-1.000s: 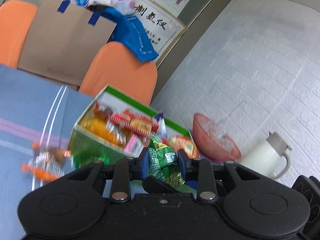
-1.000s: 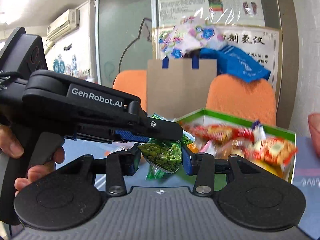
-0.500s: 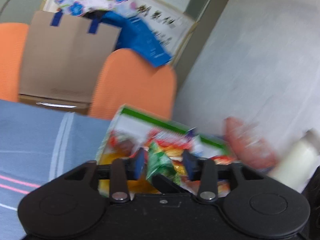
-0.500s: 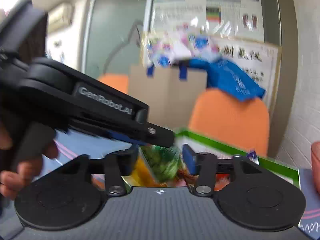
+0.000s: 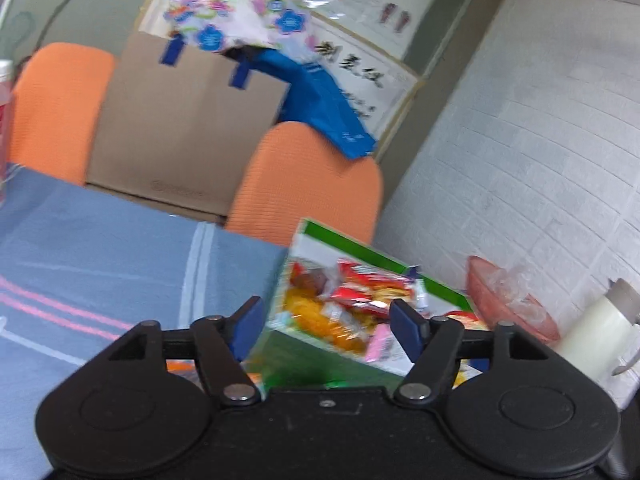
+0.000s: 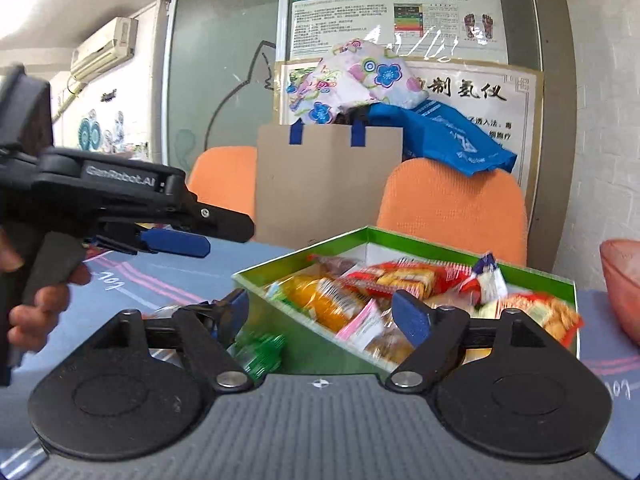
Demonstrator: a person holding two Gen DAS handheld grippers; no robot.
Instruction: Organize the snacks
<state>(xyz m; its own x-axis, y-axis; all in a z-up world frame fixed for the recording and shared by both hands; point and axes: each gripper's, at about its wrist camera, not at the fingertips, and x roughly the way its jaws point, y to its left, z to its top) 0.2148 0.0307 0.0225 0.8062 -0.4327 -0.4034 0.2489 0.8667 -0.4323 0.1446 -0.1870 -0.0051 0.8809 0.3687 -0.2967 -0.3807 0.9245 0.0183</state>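
1. The left gripper (image 5: 325, 323) stands with jaws wide and nothing between the pads. The right gripper (image 6: 320, 313) is likewise wide and empty. In the right wrist view the left gripper (image 6: 180, 242) hangs up and to the left of the right one's fingers, above the blue tablecloth (image 6: 168, 280).

2. The green snack box (image 6: 400, 240) sits straight ahead of both sets of fingers, its near corner between the right gripper's pads. It is crowded with packets: orange packet (image 6: 320, 300), red packets (image 6: 404, 276), pink sachet (image 6: 360, 326).

3. A green pea packet (image 6: 260, 354), blurred, lies low beside the right gripper's left finger, outside the box's near wall. Whether it rests on the cloth or is mid-fall cannot be told.

4. Risk: the pea packet ends up outside the box. Likely cause is a release short of the rim.

5. Risk: a re-grasp from this pose catches the box wall along with the packet and drags or tips the box, since the packet lies close against it.

6. Risk: the two grippers are near each other and could collide if both reach for the same packet.

7. Risk: the heaped packets leave little room; pressing another on top could spill one over the rim towards the pink bowl (image 6: 622, 280) on the right.
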